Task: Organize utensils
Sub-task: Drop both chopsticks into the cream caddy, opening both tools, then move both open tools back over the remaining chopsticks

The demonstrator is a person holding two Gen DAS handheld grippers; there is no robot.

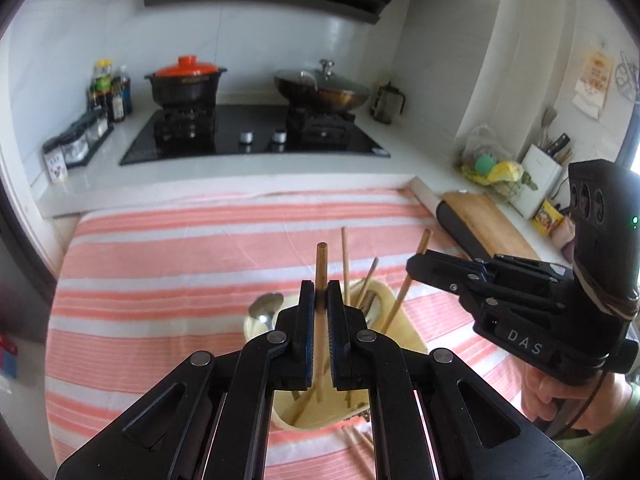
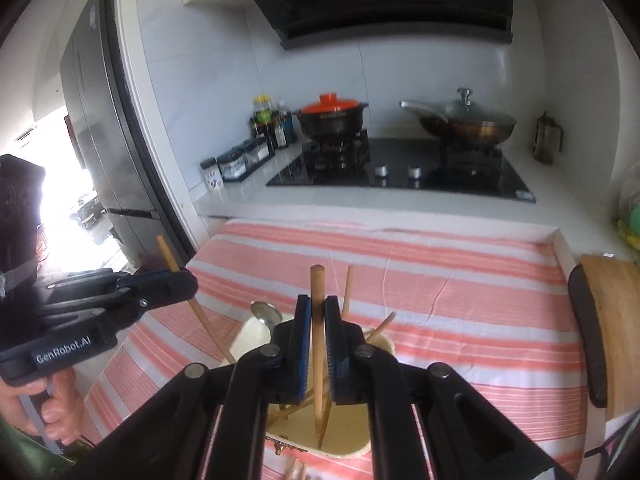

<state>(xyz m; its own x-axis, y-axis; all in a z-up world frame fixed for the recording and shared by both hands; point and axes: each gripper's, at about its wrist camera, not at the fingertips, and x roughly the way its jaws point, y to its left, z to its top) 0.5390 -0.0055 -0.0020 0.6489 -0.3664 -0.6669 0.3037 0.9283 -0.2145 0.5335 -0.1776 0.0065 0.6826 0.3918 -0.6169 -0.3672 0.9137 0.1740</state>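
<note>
Clamping a wooden chopstick each, both tools hover over the same container: the left hand-held gripper (image 1: 319,312) has its pads shut on the left chopstick (image 1: 321,264), and the right hand-held gripper (image 2: 317,320) is likewise closed on the right chopstick (image 2: 317,292). Each stick stands nearly upright between the jaws, long axis running down past the pads with the lower tip already inside the mouth of the cream utensil holder (image 1: 404,332), which sits directly below and just ahead of both grippers. Neither hand looks clearly nearer; they flank the holder side by side. Inside it lean more chopsticks (image 1: 408,280) and a metal spoon (image 1: 265,307). The holder rests on a pink-and-white striped cloth (image 1: 160,264) over the tabletop, loose chopsticks (image 1: 360,448) lying beside its base, the stove well behind
</note>
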